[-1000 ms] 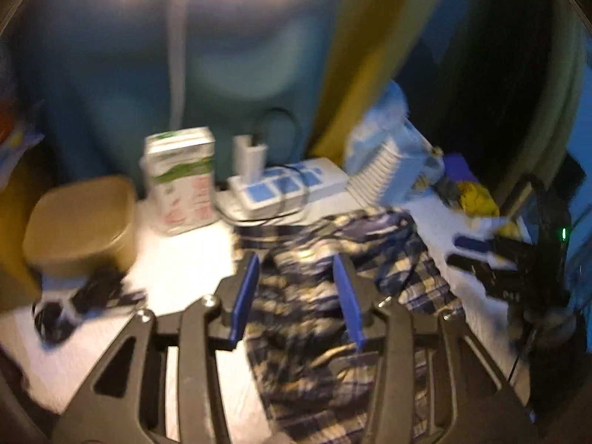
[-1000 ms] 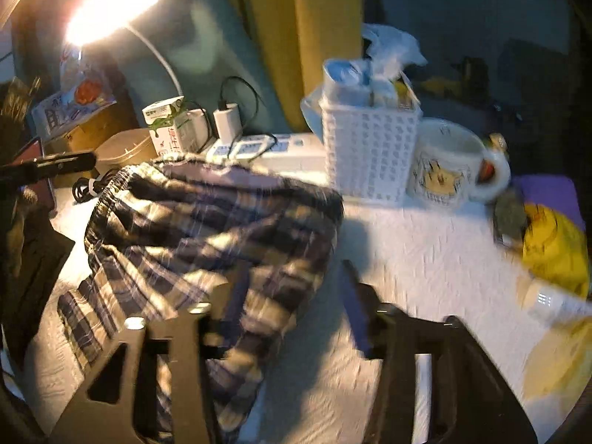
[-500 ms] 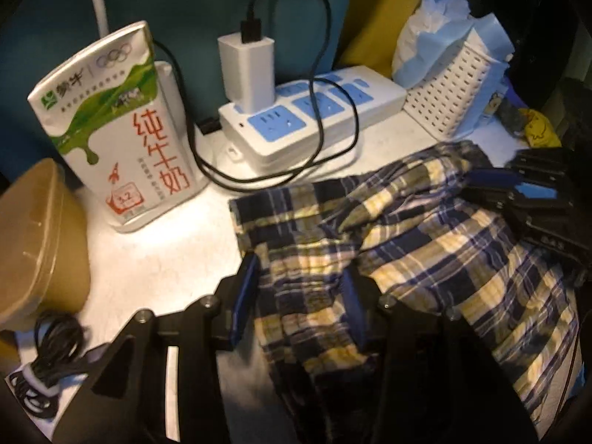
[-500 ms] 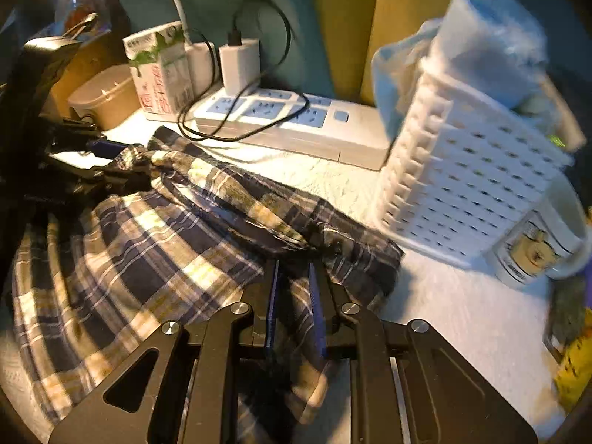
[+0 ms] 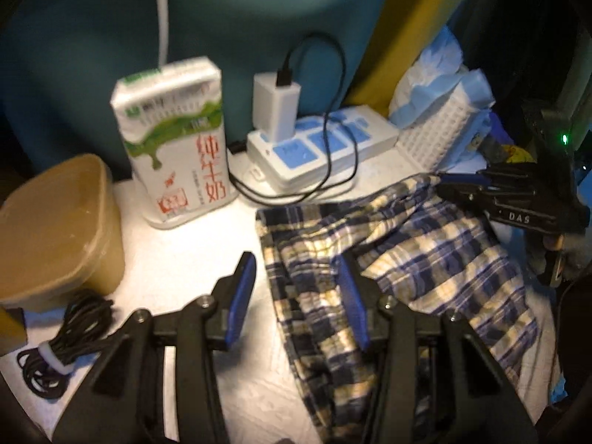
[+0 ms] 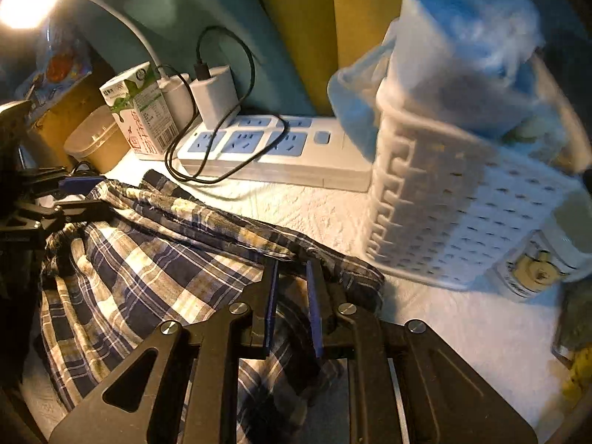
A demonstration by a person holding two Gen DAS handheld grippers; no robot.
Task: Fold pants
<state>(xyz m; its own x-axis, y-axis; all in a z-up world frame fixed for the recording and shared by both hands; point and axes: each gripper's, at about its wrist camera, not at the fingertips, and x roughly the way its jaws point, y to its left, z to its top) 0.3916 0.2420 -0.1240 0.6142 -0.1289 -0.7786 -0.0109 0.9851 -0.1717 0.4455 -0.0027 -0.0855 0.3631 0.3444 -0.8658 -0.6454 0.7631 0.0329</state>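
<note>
In the left wrist view the left gripper [image 5: 296,288] hangs wide open over the plaid pants [image 5: 407,270], lower centre, gripping nothing. In the right wrist view the right gripper [image 6: 290,288], jaws nearly closed, pinches the pants [image 6: 148,259] at lower centre. The cloth looks light, limp and crease-prone, so I'd grab the doubled waistband edge.

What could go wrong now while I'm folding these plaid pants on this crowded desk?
The plaid pants lie against the black charger cable, so dragging the cloth might snag it. The right tool works close to the white basket and could bump it. The left tool is open, with only one finger over the cloth.
</note>
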